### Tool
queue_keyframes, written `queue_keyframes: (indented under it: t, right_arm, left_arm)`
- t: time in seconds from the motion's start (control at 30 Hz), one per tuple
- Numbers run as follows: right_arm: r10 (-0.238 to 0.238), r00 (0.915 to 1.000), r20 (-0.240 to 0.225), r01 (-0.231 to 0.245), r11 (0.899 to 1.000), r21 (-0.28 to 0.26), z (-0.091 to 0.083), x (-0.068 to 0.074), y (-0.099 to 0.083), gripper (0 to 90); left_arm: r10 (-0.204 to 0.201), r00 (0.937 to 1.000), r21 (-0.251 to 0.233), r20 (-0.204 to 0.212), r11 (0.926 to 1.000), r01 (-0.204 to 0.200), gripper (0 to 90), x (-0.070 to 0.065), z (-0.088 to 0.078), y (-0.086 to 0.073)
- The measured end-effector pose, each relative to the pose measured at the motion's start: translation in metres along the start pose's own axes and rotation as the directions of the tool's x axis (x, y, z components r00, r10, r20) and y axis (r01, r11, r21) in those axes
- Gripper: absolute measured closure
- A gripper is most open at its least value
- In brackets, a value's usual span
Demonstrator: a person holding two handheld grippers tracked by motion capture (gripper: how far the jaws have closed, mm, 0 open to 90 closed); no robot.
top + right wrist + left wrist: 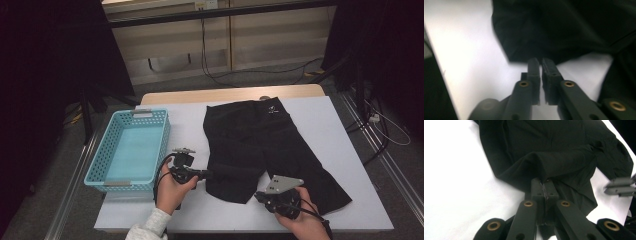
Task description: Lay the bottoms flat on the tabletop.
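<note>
The left tongs (545, 185) are clenched on a pinch of the shorts (260, 145), at the hem of the leg that lies toward the tabletop's near edge and the basket side; in the left gripper view the cloth rises in a small peak right at the tips. The right tongs (541, 65) stand all but closed with a thin slit between the jaws and nothing in it, the tips just short of a hem of the shorts, so they grasp nothing yet. The shorts lie flat across the middle of the tabletop (345, 150), waistband toward the far edge, both legs pointing to the near edge. The basket (129, 150) stands empty at the left edge, apart from the cloth. The risks, as I judge them: the left pinch looks shallow, so a quick lift or pull could let the thin fabric slide out. The right tongs, so nearly shut, could push the hem ahead of them and crumple it instead of taking it, unless they open first. With one leg held and the other free, any lift would drag the shorts askew, and a loose leg could catch the basket rim.
</note>
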State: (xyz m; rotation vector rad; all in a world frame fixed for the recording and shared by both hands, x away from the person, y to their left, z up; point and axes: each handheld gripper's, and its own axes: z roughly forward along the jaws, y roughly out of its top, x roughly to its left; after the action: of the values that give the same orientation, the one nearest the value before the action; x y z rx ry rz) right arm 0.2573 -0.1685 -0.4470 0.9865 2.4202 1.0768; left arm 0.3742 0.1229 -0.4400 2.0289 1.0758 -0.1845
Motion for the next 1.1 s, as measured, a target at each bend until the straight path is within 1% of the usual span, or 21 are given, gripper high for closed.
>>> queue_keyframes:
  t: [0.07,0.1,0.17,0.23,0.27,0.3,0.33,0.37,0.4,0.43,0.47,0.53,0.6,0.63,0.8,0.87,0.93,0.97,1.03,1.1]
  right_arm:
    - [0.016,0.9998,0.011,-0.016,1.0,-0.023,0.004,-0.001,0.005,75.8]
    - [0.014,0.9998,0.015,-0.014,1.0,-0.028,0.006,0.0,0.007,75.3]
    - [0.006,0.9999,0.015,-0.006,1.0,-0.031,0.015,0.003,0.013,70.7]
    - [0.01,0.9997,0.023,-0.009,0.999,-0.036,0.026,0.005,0.019,60.8]
    - [0.016,0.9995,0.027,-0.015,0.999,-0.035,0.031,0.005,0.021,57.2]
    - [0.018,0.9996,0.021,-0.017,0.999,-0.031,0.036,0.006,0.023,57.4]
    - [0.009,0.9997,0.022,-0.009,1.0,-0.017,0.04,0.006,0.023,57.3]
    - [-0.002,0.9989,0.047,0.002,1.0,0.004,0.045,0.005,0.023,57.3]
    - [-0.001,0.998,0.062,0.001,1.0,-0.004,0.048,0.002,0.021,58.3]
    - [0.021,0.9983,0.054,-0.02,1.0,-0.013,0.048,0.0,0.02,59.7]
    - [0.044,0.998,0.046,-0.043,0.999,-0.019,0.048,-0.003,0.019,64.2]
    - [0.049,0.9972,0.057,-0.048,0.999,-0.013,0.046,-0.007,0.018,74.4]
    - [0.058,0.9975,0.041,-0.058,0.998,-0.007,0.043,-0.008,0.017,81.0]
    - [0.059,0.9977,0.035,-0.058,0.998,-0.003,0.042,-0.009,0.017,82.8]
    - [0.059,0.9983,0.008,-0.059,0.998,-0.007,0.034,-0.008,0.015,85.3]
    - [0.048,0.9988,0.006,-0.048,0.999,-0.018,0.026,-0.007,0.014,85.3]
    - [0.05,0.9988,-0.002,-0.05,0.998,-0.027,0.017,-0.005,0.011,85.5]
    - [0.047,0.9987,-0.017,-0.048,0.998,-0.036,0.012,-0.004,0.008,85.7]
    - [0.044,0.9984,-0.035,-0.045,0.998,-0.033,0.004,-0.001,0.004,86.1]
    - [0.033,0.9983,-0.048,-0.034,0.999,-0.023,-0.001,0.001,0.001,86.2]
  left_arm:
    - [-0.001,1.0,0.0,0.001,1.0,0.001,90.0,-0.001,0.002,0.001]
    - [0.006,1.0,0.002,0.002,1.0,-0.006,90.0,-0.002,0.002,0.001]
    - [0.002,1.0,0.0,0.002,1.0,-0.002,90.0,-0.002,0.003,0.002]
    - [0.004,1.0,0.005,0.002,1.0,-0.004,90.0,-0.002,0.003,0.002]
    - [0.003,1.0,0.004,0.002,1.0,-0.003,90.0,-0.002,0.003,0.001]
    - [0.002,1.0,0.003,0.002,1.0,-0.002,90.0,-0.002,0.003,0.001]
    - [0.003,1.0,0.005,0.002,1.0,-0.003,90.0,-0.002,0.003,0.001]
    - [0.004,1.0,0.006,0.003,1.0,-0.004,90.0,-0.001,0.003,0.001]
    - [0.005,1.0,0.006,0.002,1.0,-0.005,90.0,-0.001,0.003,0.0]
    - [0.005,1.0,0.007,0.003,1.0,-0.005,90.0,-0.001,0.003,0.0]
    - [0.006,1.0,0.009,0.005,0.9999,-0.007,90.0,-0.001,0.003,0.0]
    - [0.009,0.9999,0.011,0.005,0.9999,-0.009,90.0,-0.002,0.003,0.0]
    - [0.01,0.9999,0.011,0.011,0.9999,-0.01,90.0,-0.003,0.003,0.001]
    - [0.013,0.9998,0.011,0.013,0.9999,-0.013,90.0,-0.004,0.003,0.001]
    - [0.027,0.9995,0.006,0.014,0.9996,-0.027,89.9,-0.007,0.001,0.002]
    - [0.02,0.9996,0.002,0.019,0.9998,-0.02,89.8,-0.008,0.0,0.002]
    - [0.019,0.9994,0.005,0.029,0.9998,-0.02,89.5,-0.009,-0.002,0.001]
    - [0.023,0.9992,0.008,0.034,0.9997,-0.024,89.4,-0.01,-0.003,0.0]
    - [0.031,0.9985,0.022,0.045,0.9992,-0.032,88.8,-0.012,-0.004,-0.002]
    - [0.037,0.9984,0.027,0.043,0.9989,-0.038,88.1,-0.016,-0.005,-0.005]
